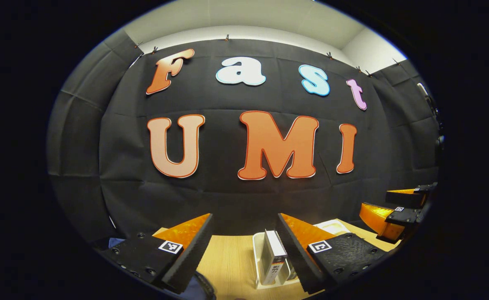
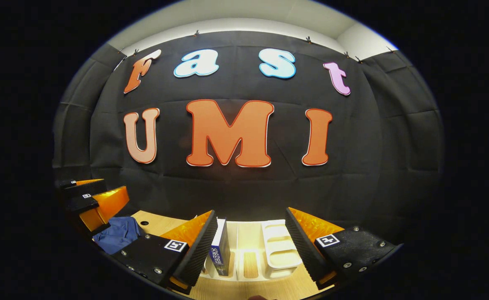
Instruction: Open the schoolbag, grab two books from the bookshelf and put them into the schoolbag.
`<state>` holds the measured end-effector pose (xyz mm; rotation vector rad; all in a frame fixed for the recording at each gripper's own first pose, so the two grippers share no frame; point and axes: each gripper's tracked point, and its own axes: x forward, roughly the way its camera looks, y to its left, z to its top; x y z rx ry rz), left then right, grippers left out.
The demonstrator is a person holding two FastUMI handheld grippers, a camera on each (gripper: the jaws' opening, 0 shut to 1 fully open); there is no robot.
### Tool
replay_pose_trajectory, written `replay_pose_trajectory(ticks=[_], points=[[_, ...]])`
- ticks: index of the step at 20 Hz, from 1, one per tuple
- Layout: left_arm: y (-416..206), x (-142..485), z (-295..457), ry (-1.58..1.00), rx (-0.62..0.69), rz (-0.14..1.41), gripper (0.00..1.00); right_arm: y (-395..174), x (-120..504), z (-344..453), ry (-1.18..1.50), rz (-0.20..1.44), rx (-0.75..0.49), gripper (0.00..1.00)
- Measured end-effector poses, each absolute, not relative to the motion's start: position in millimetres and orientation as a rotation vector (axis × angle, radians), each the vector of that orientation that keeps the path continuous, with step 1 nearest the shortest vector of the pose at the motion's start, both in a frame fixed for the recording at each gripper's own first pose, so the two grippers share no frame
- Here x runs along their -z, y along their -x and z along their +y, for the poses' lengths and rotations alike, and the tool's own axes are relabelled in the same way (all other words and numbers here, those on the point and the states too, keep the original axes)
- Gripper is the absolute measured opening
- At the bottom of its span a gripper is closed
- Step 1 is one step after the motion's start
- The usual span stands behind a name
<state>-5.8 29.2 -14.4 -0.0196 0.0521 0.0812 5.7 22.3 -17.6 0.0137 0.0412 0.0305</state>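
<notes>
In the left gripper view my left gripper [image 1: 245, 216] is open over the wooden table [image 1: 228, 258]. A white bookshelf rack [image 1: 258, 258] stands between its fingers, holding one upright book [image 1: 274, 252] close to the right-hand finger. The blue schoolbag [image 1: 115, 241] peeks out beside the left finger. My right gripper [image 1: 375, 201] hovers at the far right. In the right gripper view my right gripper [image 2: 251, 211] is open above the white rack [image 2: 275, 250]. A dark-spined book [image 2: 220, 248] stands by its left finger. The blue bag [image 2: 117, 235] lies below my left gripper [image 2: 115, 185].
The black cloth wall rises right behind the table's far edge. A small round hole [image 2: 144, 223] shows in the tabletop near the bag. Bare wood [image 2: 248, 287] lies in front of the rack.
</notes>
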Motion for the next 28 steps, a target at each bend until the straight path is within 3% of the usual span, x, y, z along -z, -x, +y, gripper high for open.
replay_pose_trajectory(ticks=[28], points=[[17.1,14.9,40.6,0.005,-0.102,0.051,0.94,-5.5,20.0,30.2,-0.011,0.042,-0.044,0.97]])
